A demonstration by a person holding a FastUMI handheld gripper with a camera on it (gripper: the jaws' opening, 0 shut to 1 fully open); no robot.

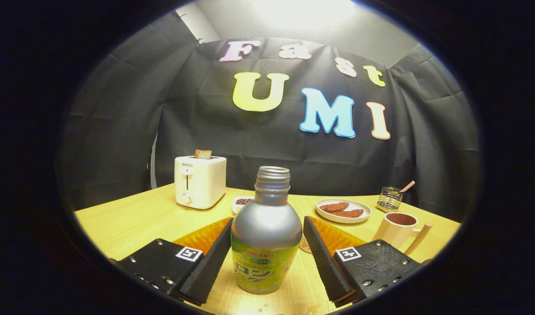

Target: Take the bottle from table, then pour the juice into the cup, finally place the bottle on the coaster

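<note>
The gripper is open, and the bottle stands upright on the table between its two fingers. The left finger looks very near or just touching the bottle's side, and on the right a small gap is visible, so it is not yet gripped. The bottle has no cap, so I judge it must stay upright until the pouring. Its body looks like metal with a glossy label: stiff, but probably slippery. The wide lower part, at the label, seems the best place to hold. The cup is beyond the right finger. A round coaster lies just behind the bottle, partly hidden.
</note>
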